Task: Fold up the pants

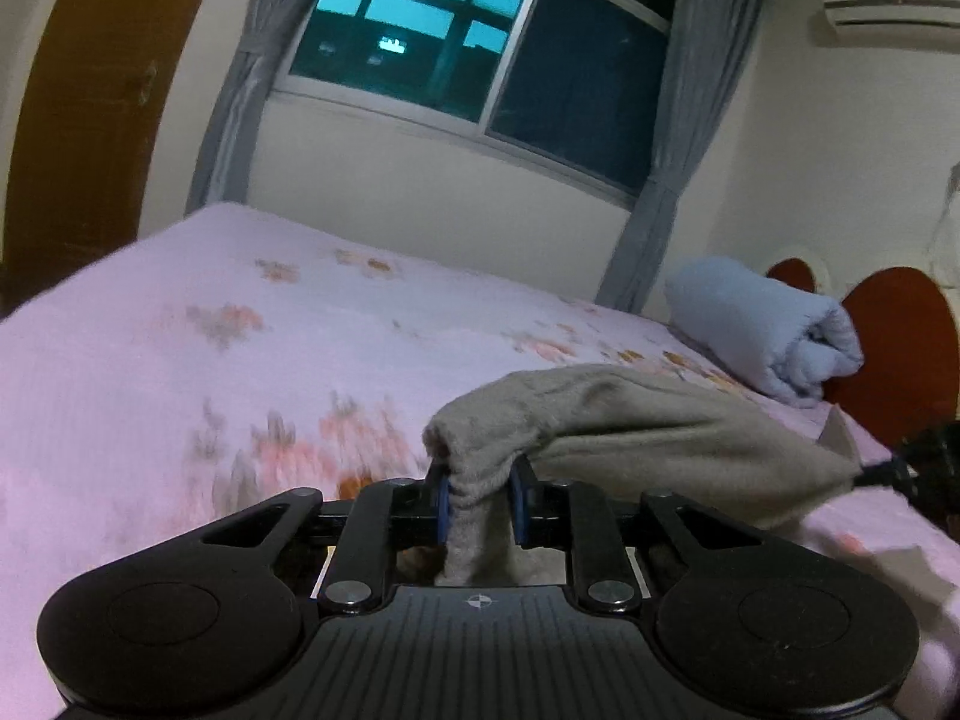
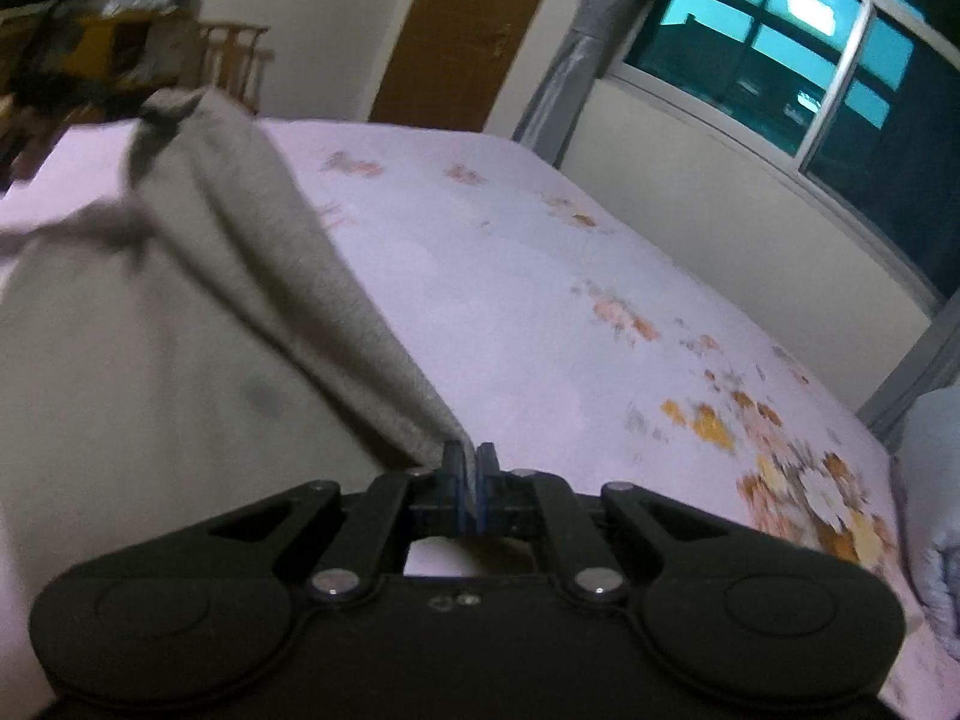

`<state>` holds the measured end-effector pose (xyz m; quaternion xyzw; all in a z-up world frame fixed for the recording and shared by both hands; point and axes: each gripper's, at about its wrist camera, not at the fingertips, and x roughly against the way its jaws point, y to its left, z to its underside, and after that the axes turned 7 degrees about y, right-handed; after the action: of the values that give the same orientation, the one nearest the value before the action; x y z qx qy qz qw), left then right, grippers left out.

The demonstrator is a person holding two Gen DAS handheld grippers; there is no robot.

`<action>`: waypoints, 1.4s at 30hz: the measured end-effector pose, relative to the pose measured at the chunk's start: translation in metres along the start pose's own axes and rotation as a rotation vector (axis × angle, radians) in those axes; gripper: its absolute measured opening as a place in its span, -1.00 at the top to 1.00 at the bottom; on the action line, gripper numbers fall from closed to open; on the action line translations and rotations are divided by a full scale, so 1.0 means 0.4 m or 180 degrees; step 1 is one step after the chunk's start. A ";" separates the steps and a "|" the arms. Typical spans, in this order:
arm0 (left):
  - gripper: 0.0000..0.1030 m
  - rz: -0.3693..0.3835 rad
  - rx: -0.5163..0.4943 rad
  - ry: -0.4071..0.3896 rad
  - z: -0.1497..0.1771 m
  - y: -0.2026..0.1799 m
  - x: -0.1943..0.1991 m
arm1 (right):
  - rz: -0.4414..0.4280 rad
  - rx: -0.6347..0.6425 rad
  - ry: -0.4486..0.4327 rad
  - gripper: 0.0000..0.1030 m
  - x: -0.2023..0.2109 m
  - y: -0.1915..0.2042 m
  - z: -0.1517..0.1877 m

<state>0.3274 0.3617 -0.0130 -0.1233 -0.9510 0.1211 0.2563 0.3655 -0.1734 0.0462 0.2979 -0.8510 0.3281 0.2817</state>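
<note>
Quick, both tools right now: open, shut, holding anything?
Left tool: shut on the grey pants.
Right tool: shut on the pants' edge.

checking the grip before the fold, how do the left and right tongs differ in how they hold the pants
Left tongs hold a thick bunched wad of the grey pants, pads visibly apart. Right tongs pinch a thin edge, pads nearly touching. Both are shut on the pants, lifted above the bed.

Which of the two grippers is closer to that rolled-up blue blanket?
Right. The right gripper sits just in front of the blue blanket; the left gripper holds the pants farther away.
</note>
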 end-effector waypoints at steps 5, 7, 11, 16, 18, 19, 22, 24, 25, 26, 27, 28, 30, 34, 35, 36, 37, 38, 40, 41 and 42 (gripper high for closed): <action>-0.11 -0.0424 0.0305 0.0330 0.155 -0.028 0.102 | 0.0069 -0.0074 0.0164 0.96 0.050 0.197 0.138; -0.49 -0.0751 0.0554 0.0453 0.223 -0.034 0.150 | 0.0146 -0.0375 0.0198 0.94 0.060 0.235 0.179; -0.50 -0.0719 0.1124 0.0328 0.316 -0.066 0.270 | 0.0016 -0.1038 0.0119 0.94 0.106 0.230 0.219; -0.49 -0.0431 0.1441 0.0261 0.323 -0.118 0.276 | -0.0021 -0.1384 0.0065 0.86 0.124 0.209 0.238; -0.49 -0.0381 0.1497 0.0320 0.315 -0.132 0.240 | 0.0041 -0.1498 0.0066 0.86 0.139 0.218 0.253; -0.43 -0.0377 0.1514 0.0362 0.309 -0.133 0.219 | 0.0070 -0.1537 0.0066 0.85 0.138 0.217 0.258; 0.13 -0.0433 0.1670 0.0437 0.296 -0.129 0.163 | 0.0141 -0.1614 0.0051 0.84 0.136 0.217 0.276; 0.31 -0.0493 0.1782 0.0410 0.291 -0.122 0.145 | 0.0189 -0.1691 0.0060 0.81 0.138 0.225 0.291; 0.55 -0.0503 0.1839 0.0399 0.287 -0.110 0.131 | 0.0168 -0.1779 0.0054 0.80 0.137 0.223 0.299; 0.63 -0.0500 0.1875 0.0389 0.288 -0.105 0.127 | 0.0150 -0.1891 0.0047 0.77 0.134 0.221 0.307; 0.65 -0.0480 0.1879 0.0346 0.286 -0.103 0.126 | 0.0134 -0.2003 0.0045 0.75 0.128 0.215 0.314; 0.67 -0.0465 0.1858 0.0298 0.284 -0.104 0.127 | 0.0132 -0.2089 0.0049 0.63 0.122 0.213 0.322; 0.69 -0.0459 0.1818 0.0221 0.277 -0.109 0.132 | 0.0073 -0.2344 0.0022 0.34 0.109 0.206 0.331; 0.69 -0.0365 0.1816 0.0126 0.256 -0.110 0.137 | -0.0163 -0.2925 -0.0076 0.17 0.076 0.184 0.353; 0.69 -0.0336 0.1807 0.0133 0.250 -0.108 0.135 | -0.0282 -0.3175 -0.0070 0.17 0.059 0.169 0.365; 0.69 -0.0310 0.1797 0.0135 0.243 -0.104 0.135 | -0.0372 -0.3415 -0.0060 0.17 0.044 0.157 0.376; 0.69 -0.0282 0.1790 0.0138 0.238 -0.101 0.135 | -0.0504 -0.3734 -0.0072 0.17 0.027 0.140 0.395; 0.69 -0.0253 0.1783 0.0144 0.232 -0.097 0.134 | -0.0629 -0.4055 -0.0095 0.20 0.010 0.125 0.418; 0.69 -0.0195 0.1754 0.0181 0.217 -0.088 0.128 | -0.0853 -0.4641 -0.0119 0.27 -0.022 0.099 0.459; 0.69 -0.0175 0.1738 0.0213 0.205 -0.084 0.121 | -0.1018 -0.4834 -0.0172 0.94 -0.037 0.083 0.471; 0.69 -0.0128 0.1708 0.0257 0.183 -0.078 0.109 | -0.1121 -0.4939 -0.0213 1.00 -0.048 0.066 0.476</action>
<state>0.2478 0.3332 -0.0453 -0.0369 -0.8762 0.3586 0.3199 0.3058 -0.2893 -0.0963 0.1566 -0.7851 -0.4166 0.4308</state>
